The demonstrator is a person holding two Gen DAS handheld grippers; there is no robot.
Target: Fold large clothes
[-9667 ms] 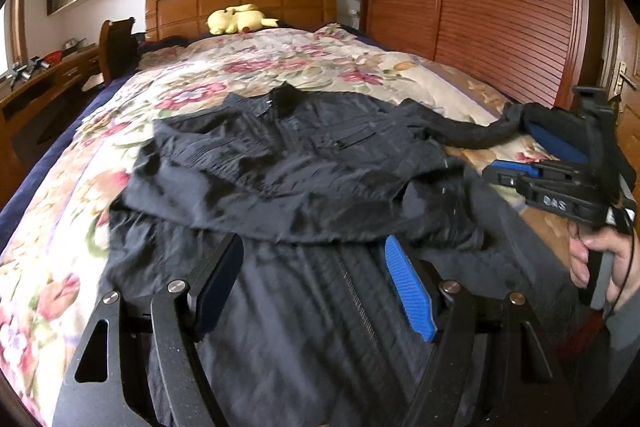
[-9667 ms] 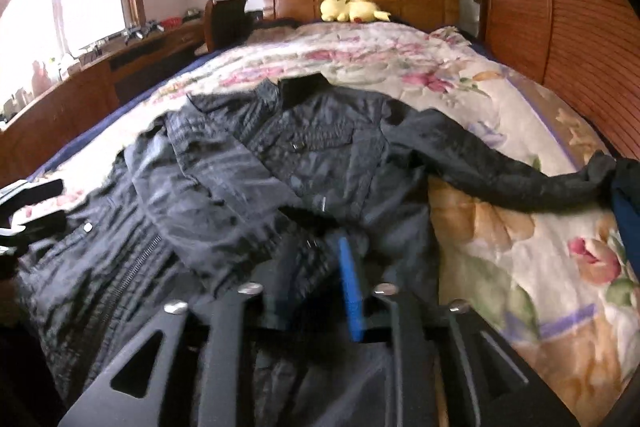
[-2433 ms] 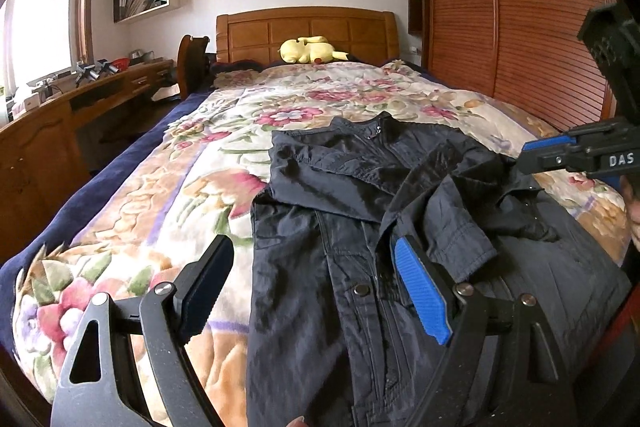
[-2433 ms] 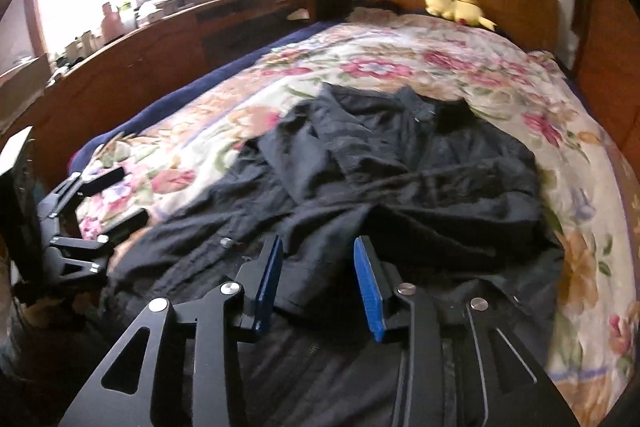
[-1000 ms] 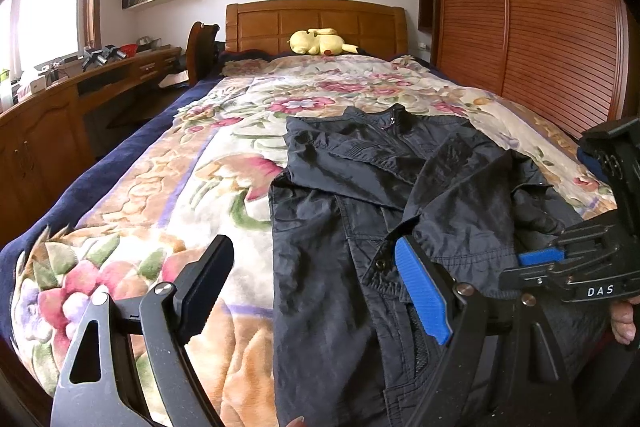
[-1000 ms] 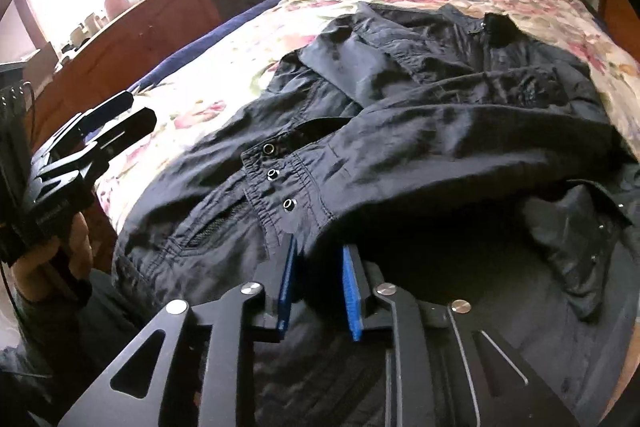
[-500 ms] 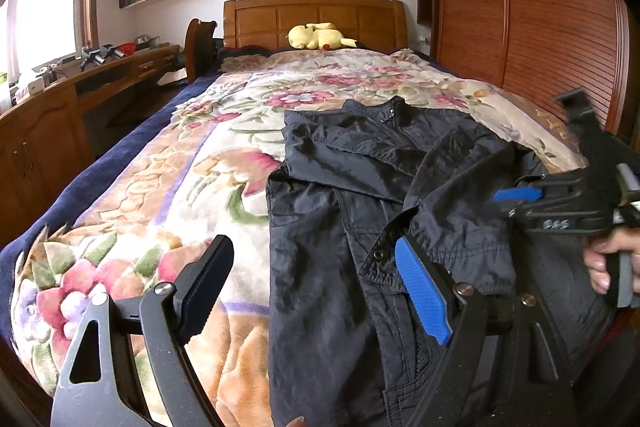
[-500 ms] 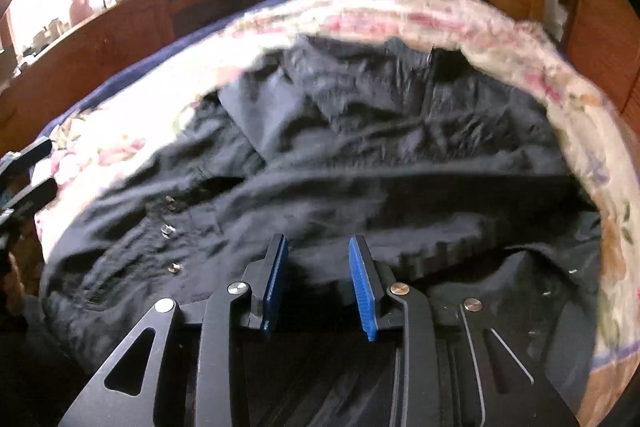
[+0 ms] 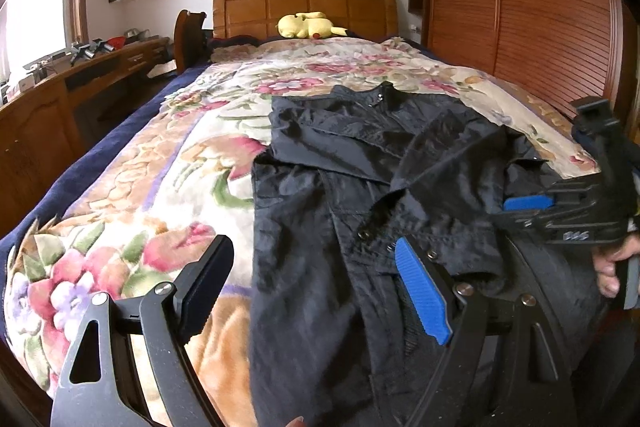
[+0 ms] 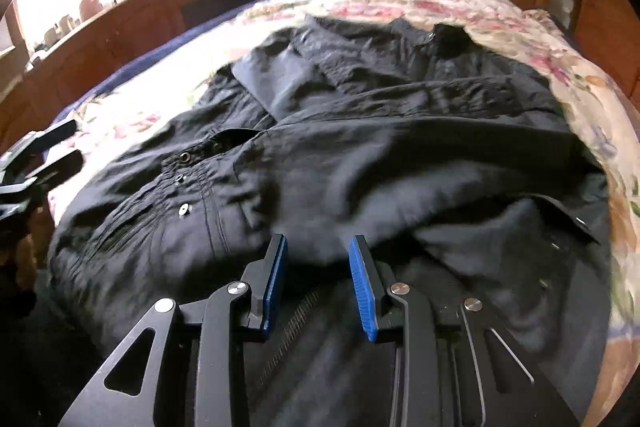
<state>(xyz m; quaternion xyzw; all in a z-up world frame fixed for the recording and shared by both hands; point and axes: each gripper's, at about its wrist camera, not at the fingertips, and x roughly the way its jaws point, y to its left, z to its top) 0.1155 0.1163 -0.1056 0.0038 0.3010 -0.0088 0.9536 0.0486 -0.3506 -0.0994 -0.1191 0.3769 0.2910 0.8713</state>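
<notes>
A black jacket (image 9: 360, 187) lies on the flowered bedspread (image 9: 168, 179) toward the foot of the bed, collar pointing at the wooden headboard (image 9: 304, 7), both sleeves folded in across the chest; a yellow plush toy (image 9: 308, 25) sits by the headboard, well apart from it. The left gripper (image 9: 316, 291) hovers over the jacket's near left edge with its jaws spread wide and empty; one finger stands over bare bedspread, the blue pad (image 9: 424, 291) over dark cloth. The right gripper (image 10: 318, 283) points down at the folded sleeve near the hem; its jaws have just been opening and now stand a little apart, cloth before them but not pinched. A hand (image 9: 614, 267) holds that tool at the bed's right side.
</notes>
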